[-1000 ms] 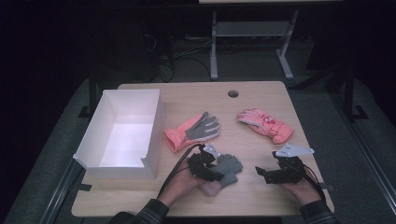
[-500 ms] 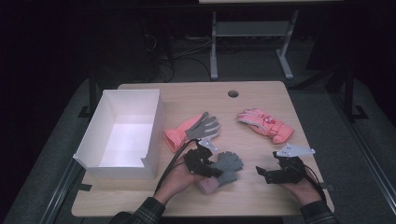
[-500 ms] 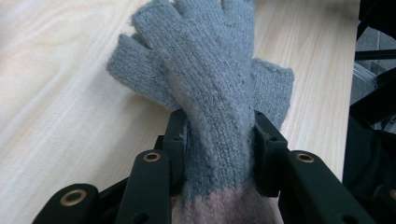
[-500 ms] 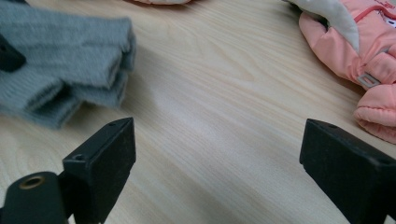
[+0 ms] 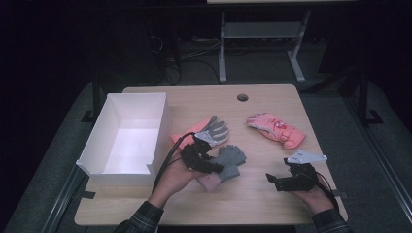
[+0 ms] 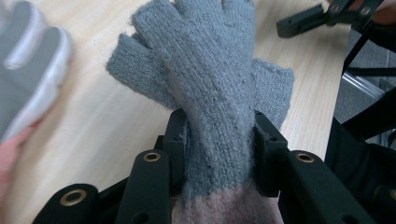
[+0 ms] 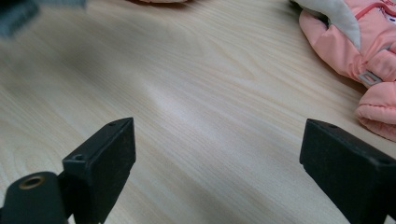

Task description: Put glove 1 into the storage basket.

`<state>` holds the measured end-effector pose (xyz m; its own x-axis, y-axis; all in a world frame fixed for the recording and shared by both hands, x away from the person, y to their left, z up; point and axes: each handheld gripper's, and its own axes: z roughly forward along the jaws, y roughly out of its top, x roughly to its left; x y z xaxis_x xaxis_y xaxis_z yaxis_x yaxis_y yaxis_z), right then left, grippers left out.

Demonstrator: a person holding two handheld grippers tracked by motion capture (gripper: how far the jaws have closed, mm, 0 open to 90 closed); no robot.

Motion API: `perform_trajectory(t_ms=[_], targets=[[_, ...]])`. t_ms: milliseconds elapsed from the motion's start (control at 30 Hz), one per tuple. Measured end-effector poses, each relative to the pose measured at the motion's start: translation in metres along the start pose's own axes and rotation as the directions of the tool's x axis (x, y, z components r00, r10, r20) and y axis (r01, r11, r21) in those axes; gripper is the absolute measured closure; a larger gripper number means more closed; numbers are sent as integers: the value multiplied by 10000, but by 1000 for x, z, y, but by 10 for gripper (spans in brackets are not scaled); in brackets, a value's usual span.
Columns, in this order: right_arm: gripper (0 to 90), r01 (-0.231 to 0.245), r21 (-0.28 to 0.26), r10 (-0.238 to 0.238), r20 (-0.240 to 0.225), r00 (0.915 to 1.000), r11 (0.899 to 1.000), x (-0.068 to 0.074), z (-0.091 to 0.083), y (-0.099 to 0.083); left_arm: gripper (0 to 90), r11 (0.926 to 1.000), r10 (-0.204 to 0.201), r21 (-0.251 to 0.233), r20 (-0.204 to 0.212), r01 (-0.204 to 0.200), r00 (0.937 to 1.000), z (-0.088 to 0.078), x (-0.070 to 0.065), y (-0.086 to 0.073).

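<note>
The left tool [image 6: 219,154] pinches the grey knitted fingerless glove [image 6: 205,93], not yet in the white open box [image 5: 127,136]; the right tool [image 7: 219,163] rests spread.

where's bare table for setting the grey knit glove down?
Free: the far strip around the round hole, the near edge between the left gripper and right gripper, and the white box interior. Crowded: mid-table, where the grey knit glove is clamped beside the orange-and-grey glove; the pink glove fills the right.
</note>
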<state>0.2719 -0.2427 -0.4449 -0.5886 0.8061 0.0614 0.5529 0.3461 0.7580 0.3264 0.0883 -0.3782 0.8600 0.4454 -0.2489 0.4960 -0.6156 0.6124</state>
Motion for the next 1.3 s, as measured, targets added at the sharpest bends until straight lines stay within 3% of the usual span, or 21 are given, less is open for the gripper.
perform_trajectory(t_ms=[333,767,1067,1233,1267,1300], targets=[[102,59,-9,-59,21,10000,10000,0,1,0,641,9976,-353,-614,-375,330,9987,-45,16,9],[103,48,12,-48,13,10000,10000,-1,1,0,641,9910,-651,-1229,-883,540,9940,-80,31,15],[102,-9,38,9,-59,10000,10000,-2,1,-1,641,9845,-1164,-1502,-1712,908,9783,-122,52,12],[102,55,15,-55,-120,9999,10000,-1,1,0,642,9814,-1404,-1594,-2161,1069,9662,-141,61,7],[103,101,-12,-101,-183,9998,9999,-1,3,3,642,9801,-1506,-1627,-2364,1137,9599,-148,65,4],[102,86,14,-86,-215,9997,10000,0,5,3,642,9801,-1506,-1627,-2364,1137,9599,-148,65,4]])
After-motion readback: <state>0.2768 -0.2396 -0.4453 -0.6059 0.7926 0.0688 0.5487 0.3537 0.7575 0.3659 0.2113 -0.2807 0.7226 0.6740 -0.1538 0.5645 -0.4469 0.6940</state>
